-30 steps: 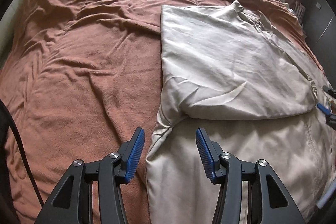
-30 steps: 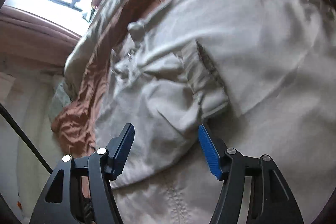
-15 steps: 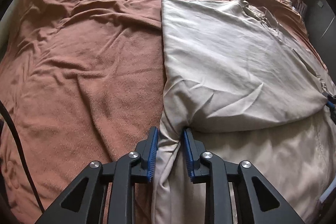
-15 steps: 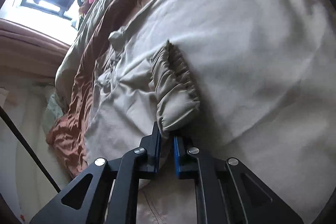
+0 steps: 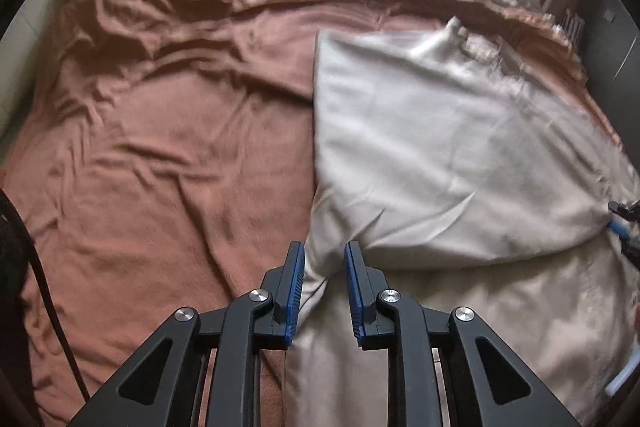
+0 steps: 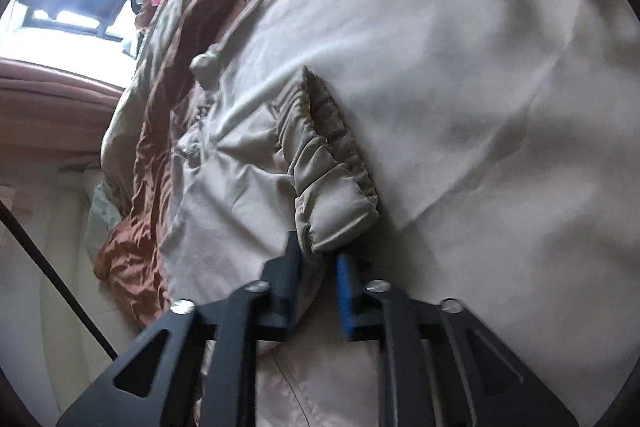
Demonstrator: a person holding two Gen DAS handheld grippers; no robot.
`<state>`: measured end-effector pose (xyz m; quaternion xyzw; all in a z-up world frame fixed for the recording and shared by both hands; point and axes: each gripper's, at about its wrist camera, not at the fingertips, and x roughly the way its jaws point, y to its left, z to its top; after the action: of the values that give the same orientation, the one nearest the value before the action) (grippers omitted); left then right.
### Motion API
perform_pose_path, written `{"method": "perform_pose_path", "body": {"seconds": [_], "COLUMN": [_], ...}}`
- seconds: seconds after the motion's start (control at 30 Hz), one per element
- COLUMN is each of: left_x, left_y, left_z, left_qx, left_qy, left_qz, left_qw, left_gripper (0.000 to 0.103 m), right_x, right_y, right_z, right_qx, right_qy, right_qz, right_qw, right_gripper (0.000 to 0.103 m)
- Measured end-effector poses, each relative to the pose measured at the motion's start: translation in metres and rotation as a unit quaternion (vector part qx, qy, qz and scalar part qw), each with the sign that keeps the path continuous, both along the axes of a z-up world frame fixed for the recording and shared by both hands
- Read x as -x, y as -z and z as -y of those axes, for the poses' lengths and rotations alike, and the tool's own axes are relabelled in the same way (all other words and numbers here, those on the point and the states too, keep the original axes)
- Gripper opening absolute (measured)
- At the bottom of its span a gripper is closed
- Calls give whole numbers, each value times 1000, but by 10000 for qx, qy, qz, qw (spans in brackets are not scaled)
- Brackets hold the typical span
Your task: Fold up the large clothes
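Beige jacket (image 5: 440, 155) spans between grippers, long edge crosswise: left gripper (image 5: 324, 287) clenched on its near corner, right gripper (image 6: 318, 287) opening around the elastic cuff (image 6: 336, 195).

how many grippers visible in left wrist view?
2. The left gripper sits bottom centre, pinching the beige garment; the right gripper shows only partly at the right edge.

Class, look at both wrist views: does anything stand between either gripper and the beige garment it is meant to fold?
Nothing visible does. The left gripper pinches the beige garment at its folded corner. The right gripper, jaws opening, has the elastic hem between them.
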<state>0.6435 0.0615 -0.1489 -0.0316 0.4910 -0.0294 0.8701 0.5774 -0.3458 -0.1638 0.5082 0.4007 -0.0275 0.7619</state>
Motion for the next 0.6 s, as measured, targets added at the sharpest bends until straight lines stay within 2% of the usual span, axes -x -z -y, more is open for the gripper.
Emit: {"method": "perform_pose_path", "body": {"seconds": [0.03, 0.07, 0.13, 0.37, 0.47, 0.6], "left_x": [0, 1, 1, -5, -8, -10], "left_y": [-8, -14, -22, -19, -14, -8], "left_z": [2, 4, 14, 57, 78, 110], "left_qx": [71, 140, 195, 302, 268, 309], "left_qy": [2, 17, 102, 448, 670, 1008], "left_qz": [77, 140, 224, 123, 87, 18], "left_qw": [9999, 9998, 9995, 9985, 9974, 9944], "left_gripper": [25, 30, 37, 37, 37, 37], "right_x": [4, 12, 24, 48, 60, 78], "right_y": [-4, -11, -20, -31, -30, -24], "right_z": [4, 12, 25, 82, 118, 160], "right_qx": [83, 174, 322, 615, 713, 748], "right_qy": [29, 108, 226, 519, 773, 1177], "right_qz": [51, 155, 325, 595, 640, 616], "right_qw": [9999, 9997, 9987, 9950, 9924, 9883], "right_gripper": [52, 70, 70, 70, 62, 58]}}
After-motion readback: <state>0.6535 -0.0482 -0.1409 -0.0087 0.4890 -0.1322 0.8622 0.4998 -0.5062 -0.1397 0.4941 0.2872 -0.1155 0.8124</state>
